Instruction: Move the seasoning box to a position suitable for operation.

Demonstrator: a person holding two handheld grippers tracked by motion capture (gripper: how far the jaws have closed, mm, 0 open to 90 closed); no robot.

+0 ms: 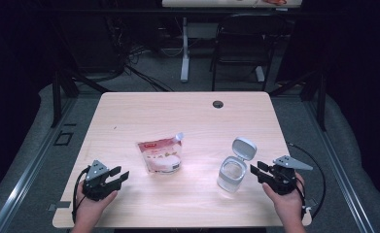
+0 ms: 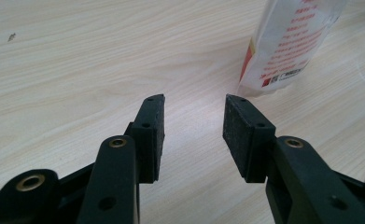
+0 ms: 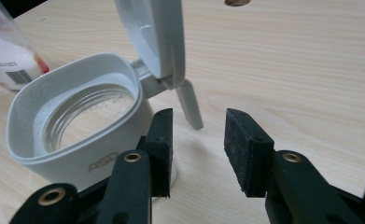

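Both grippers, left gripper [image 1: 120, 174] and right gripper [image 1: 255, 168], have fingers apart, beside an "ASD"-marked jar [image 3: 73, 135] and red-printed pouch [image 1: 160, 154].

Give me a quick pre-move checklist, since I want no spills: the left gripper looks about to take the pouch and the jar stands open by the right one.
1. Left gripper open and empty: ok.
2. Right gripper open and empty: ok.
3. Pouch free of the left gripper's jaws, ahead and to one side of them: ok.
4. Pouch spout cap shut tight: cannot tell.
5. Jar upright on the table, lid flipped open: ok.
6. Right gripper clear of the jar: not ok in the right gripper view, where one jaw sits hard by its wall; contact cannot be told.
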